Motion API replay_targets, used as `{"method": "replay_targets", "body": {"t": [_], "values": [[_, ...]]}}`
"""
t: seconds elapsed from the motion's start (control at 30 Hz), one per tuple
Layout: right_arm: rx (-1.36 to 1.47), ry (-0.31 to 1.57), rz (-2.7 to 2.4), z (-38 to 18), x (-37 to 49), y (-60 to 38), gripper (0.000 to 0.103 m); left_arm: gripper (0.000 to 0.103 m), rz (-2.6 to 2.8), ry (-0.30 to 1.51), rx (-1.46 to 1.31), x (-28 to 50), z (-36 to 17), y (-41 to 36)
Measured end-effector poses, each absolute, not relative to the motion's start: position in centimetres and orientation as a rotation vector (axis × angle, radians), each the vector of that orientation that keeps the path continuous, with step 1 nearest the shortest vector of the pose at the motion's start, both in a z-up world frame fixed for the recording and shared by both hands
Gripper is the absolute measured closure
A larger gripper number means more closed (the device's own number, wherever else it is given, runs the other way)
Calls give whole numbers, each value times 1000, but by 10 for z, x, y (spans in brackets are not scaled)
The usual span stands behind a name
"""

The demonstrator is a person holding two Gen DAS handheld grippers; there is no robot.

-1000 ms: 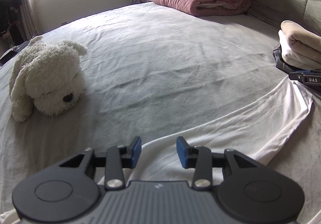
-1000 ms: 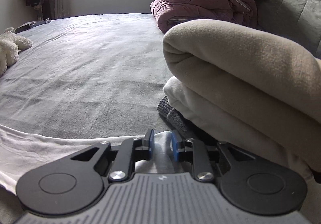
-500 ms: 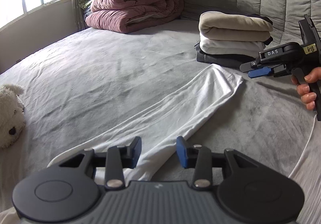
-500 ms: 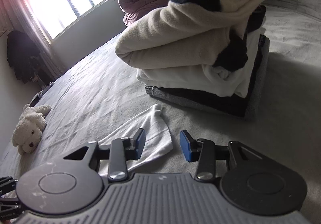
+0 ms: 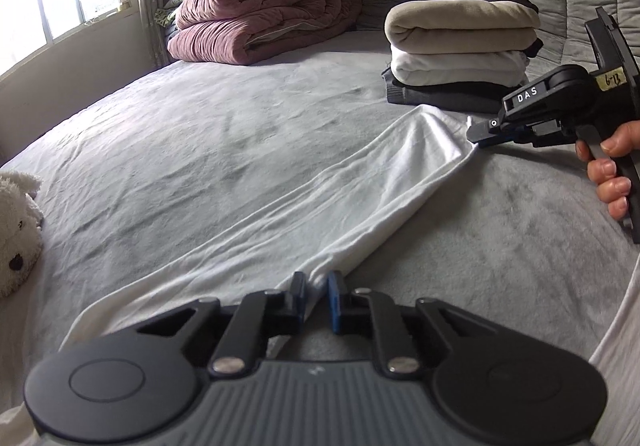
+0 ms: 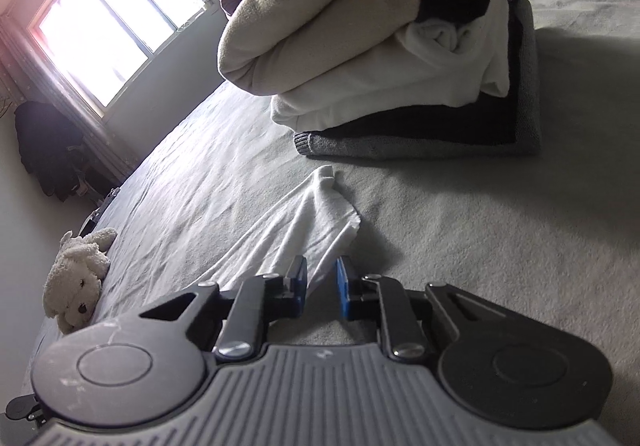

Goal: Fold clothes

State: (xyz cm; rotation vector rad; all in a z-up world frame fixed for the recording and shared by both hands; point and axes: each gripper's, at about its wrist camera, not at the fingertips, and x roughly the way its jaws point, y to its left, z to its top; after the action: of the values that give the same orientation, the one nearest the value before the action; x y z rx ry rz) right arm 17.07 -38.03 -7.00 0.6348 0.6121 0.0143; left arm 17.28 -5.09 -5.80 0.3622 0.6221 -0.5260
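Note:
A long white garment [image 5: 360,198] lies stretched in a narrow band across the grey bed [image 5: 200,118]. My left gripper [image 5: 317,296] is shut on its near end, with cloth bunched between the blue pads. In the left wrist view my right gripper [image 5: 486,134], held by a hand [image 5: 612,174], pinches the far corner, and the cloth pulls taut toward it. The right wrist view shows the right gripper [image 6: 321,286] with its fingers narrowed on the edge of the white garment [image 6: 304,222].
A stack of folded clothes [image 5: 460,58] sits just beyond the garment's far end, close to the right gripper; it looms in the right view as the stack [image 6: 380,46]. A pink quilt [image 5: 264,18] lies by the headboard. A white plush dog [image 5: 16,238] rests at the left.
Both grippers were open half a second ago and have closed on the garment. The right one came down onto the far corner, and the cloth now looks pulled taut between them.

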Motion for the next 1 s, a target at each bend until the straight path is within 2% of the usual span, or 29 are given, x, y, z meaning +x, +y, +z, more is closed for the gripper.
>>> {"method": "replay_targets", "body": {"t": [0.07, 0.23, 0.5, 0.67, 0.73, 0.77, 0.8, 0.83, 0.87, 1.0], "values": [[619, 600, 6, -67, 171, -382, 100, 101, -523, 605, 374, 170, -57, -54], [580, 569, -14, -60, 171, -385, 100, 102, -584, 567, 362, 155, -42, -58], [491, 589, -68, -66, 171, -384, 100, 102, -741, 668, 396, 143, -52, -69], [472, 592, -63, -68, 172, -384, 99, 100, -765, 714, 323, 151, -51, -62], [471, 590, -59, -65, 171, -384, 96, 92, -785, 721, 280, 155, -46, -58], [473, 583, -62, -64, 169, -386, 86, 80, -792, 722, 258, 157, -44, -57], [478, 574, -64, -62, 168, -387, 85, 65, -793, 716, 235, 159, -41, -56], [485, 568, -63, -62, 167, -389, 79, 61, -790, 707, 216, 162, -38, -57], [494, 563, -61, -61, 167, -391, 69, 60, -787, 702, 198, 167, -36, -58], [497, 560, -51, -64, 172, -391, 67, 60, -752, 717, 184, 198, -35, -83]]}}
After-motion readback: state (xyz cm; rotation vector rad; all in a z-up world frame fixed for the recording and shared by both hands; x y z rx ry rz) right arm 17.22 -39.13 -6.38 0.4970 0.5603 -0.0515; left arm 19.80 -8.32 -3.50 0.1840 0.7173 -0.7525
